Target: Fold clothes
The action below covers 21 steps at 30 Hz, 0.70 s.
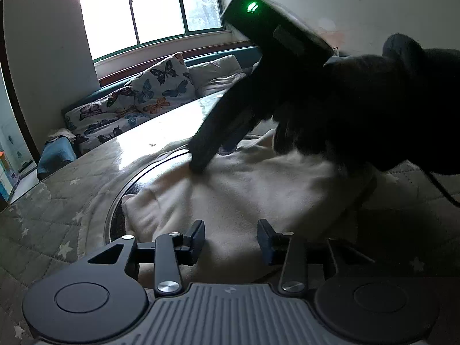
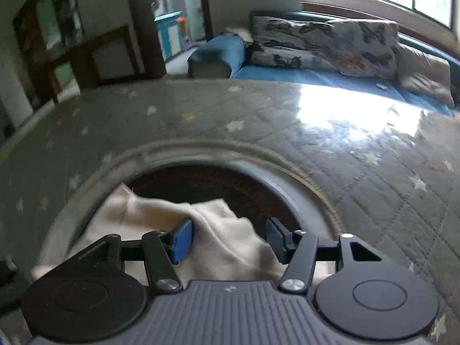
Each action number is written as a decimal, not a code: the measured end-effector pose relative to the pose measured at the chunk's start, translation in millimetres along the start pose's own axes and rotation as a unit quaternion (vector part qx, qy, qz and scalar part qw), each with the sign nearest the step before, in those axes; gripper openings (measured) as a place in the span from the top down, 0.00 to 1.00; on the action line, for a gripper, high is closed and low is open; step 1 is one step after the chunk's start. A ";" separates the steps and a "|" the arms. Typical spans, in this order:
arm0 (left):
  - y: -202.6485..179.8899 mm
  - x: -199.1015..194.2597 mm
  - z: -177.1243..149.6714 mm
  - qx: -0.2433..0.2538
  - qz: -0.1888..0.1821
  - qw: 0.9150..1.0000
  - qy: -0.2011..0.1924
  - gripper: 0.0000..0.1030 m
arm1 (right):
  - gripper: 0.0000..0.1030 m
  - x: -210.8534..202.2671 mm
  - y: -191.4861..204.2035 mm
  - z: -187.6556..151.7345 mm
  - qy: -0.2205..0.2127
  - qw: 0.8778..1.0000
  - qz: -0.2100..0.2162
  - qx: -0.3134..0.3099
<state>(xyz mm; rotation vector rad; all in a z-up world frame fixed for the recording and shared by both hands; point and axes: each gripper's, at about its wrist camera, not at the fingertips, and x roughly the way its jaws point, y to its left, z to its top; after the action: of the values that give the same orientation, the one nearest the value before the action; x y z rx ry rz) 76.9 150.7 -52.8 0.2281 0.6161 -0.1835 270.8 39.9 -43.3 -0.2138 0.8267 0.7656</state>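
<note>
A cream garment (image 1: 244, 189) lies bunched over the dark round inset of the table. My left gripper (image 1: 231, 238) hovers at its near edge, jaws apart, with cloth under them but nothing pinched. In the left wrist view the right gripper (image 1: 214, 141) comes down from the upper right in a dark-gloved hand (image 1: 373, 109), its tips on the garment's far fold. In the right wrist view my right gripper (image 2: 230, 241) stands open over a raised fold of the cream garment (image 2: 224, 230). The left blue pad (image 2: 182, 240) touches the cloth and the right pad stands off it.
The table has a grey quilted cover with stars (image 2: 258, 120) and a dark round inset (image 2: 218, 184) in the middle. Behind it stands a blue sofa (image 2: 287, 72) with butterfly-print pillows (image 1: 161, 86) under a window (image 1: 149, 8). A doorway (image 2: 172, 28) opens at the left.
</note>
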 end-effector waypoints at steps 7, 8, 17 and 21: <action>13.6 -4.2 13.4 -0.013 0.002 1.000 -0.014 0.53 | 0.37 -64.0 -14.8 -34.6 -0.060 0.997 0.038 0.017; 16.5 -3.9 15.7 -0.018 0.003 1.000 -0.017 0.53 | 0.36 -72.2 -16.0 -44.2 -0.065 0.996 0.054 0.019; 40.2 20.8 10.6 -0.061 0.008 0.998 0.020 0.53 | 0.33 -95.0 -48.9 -99.5 -0.081 0.993 0.064 0.047; 43.4 9.6 14.4 -0.075 0.013 0.997 0.007 0.53 | 0.34 -123.0 -48.1 -100.1 -0.122 0.990 0.042 0.053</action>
<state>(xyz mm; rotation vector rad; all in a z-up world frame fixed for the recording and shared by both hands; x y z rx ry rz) 102.8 187.5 -40.3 0.0931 0.6383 -0.1101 192.3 -105.0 -26.4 0.0111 0.6442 0.8068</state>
